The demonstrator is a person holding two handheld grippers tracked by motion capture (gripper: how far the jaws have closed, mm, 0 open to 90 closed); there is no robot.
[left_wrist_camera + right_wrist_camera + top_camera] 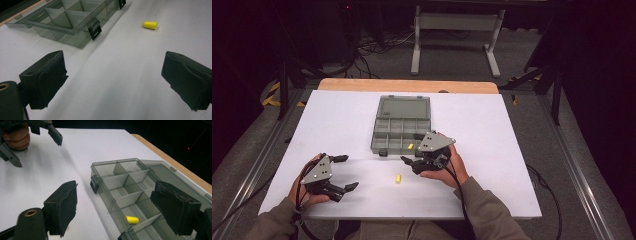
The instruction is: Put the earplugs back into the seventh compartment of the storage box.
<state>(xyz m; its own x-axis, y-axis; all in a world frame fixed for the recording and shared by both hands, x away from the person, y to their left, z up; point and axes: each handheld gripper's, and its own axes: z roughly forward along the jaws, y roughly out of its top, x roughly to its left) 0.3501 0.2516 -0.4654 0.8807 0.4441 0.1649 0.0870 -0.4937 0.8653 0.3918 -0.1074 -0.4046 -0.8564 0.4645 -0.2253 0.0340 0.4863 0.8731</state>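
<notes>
a grey compartment box (402, 131) lies open mid-table. the right gripper (413, 149) hovers at its near right corner, jaws spread wide and empty; one yellow earplug (132, 219) lies in a near compartment below them. a second earplug (398, 178) lies on the white table (492, 150), near the box. the left gripper (346, 172) rests near left, jaws wide apart, empty.

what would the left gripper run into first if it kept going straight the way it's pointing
Probably nothing at first: bare white table lies ahead of the open left gripper. Farther on, the yellow earplug sits slightly right of its line, so contact is uncertain.
</notes>
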